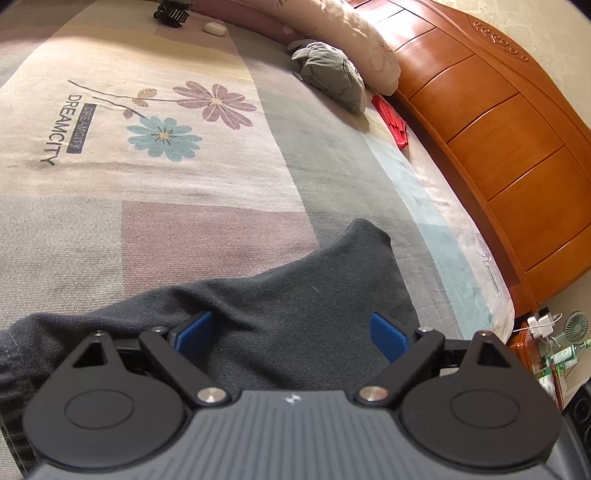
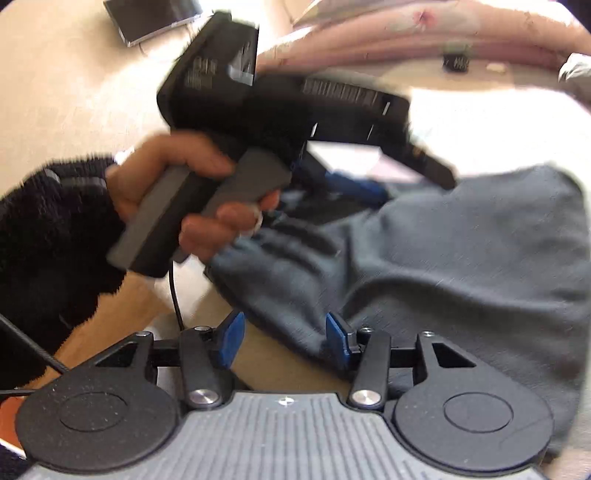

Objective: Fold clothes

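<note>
left claw point(image 1: 291, 332) spread over dark garment point(image 1: 314, 280), right claw point(image 2: 282, 341) half-spread at its edge, bedspread point(image 1: 147, 206) beyond

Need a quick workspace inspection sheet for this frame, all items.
Surface: bedspread, floral print, on a bed.
Job's things: dark grey garment, rumpled.
Clutter: grey bundle, red item, black clip, small white case.
Grippers: left tool open over garment; right tool open at garment's edge.
Cables: black cable under left hand.
Surroundings: wooden headboard, pillow.
</note>
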